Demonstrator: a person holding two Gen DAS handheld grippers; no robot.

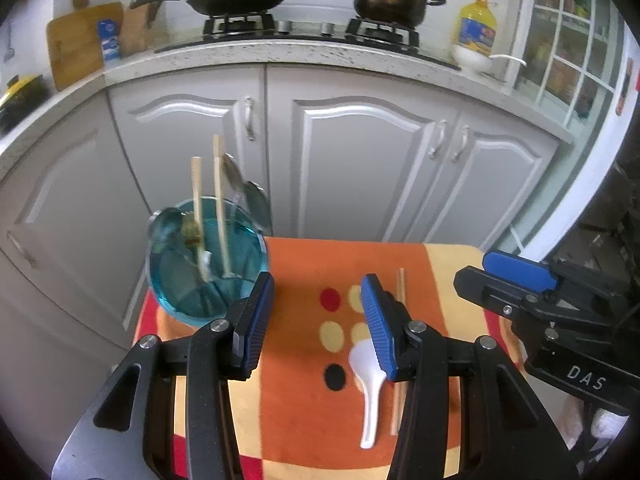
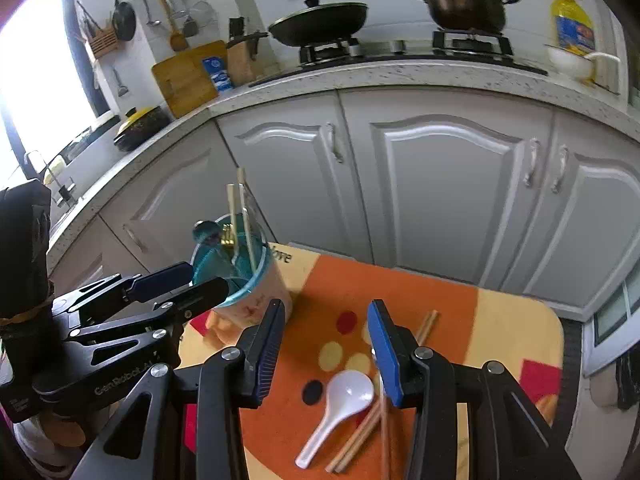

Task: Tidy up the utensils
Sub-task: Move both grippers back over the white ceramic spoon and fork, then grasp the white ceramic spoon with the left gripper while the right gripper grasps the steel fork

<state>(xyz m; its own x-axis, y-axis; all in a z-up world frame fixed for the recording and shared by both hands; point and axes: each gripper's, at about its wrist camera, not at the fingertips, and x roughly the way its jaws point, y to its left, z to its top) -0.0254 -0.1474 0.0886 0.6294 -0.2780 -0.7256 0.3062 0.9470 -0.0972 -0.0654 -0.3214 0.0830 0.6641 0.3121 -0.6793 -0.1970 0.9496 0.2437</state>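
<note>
Orange mat (image 2: 400, 292), white spoon (image 2: 340, 404) under right tool (image 2: 326, 352)

Both grippers (image 1: 318, 312) (image 2: 326, 344) apart, empty

The right tongs (image 2: 326, 348) hide part of the chopsticks (image 2: 356, 440).

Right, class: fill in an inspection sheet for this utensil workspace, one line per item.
Surface: small table under an orange patterned cloth.
Job's things: blue cup holding chopsticks and spoons; white spoon and loose chopsticks on the cloth.
Clutter: nothing seen.
Grippers: left gripper and right gripper, jaws apart, both empty.
Cables: nothing seen.
Surroundings: grey cabinets, wok and pot on the stove.
</note>
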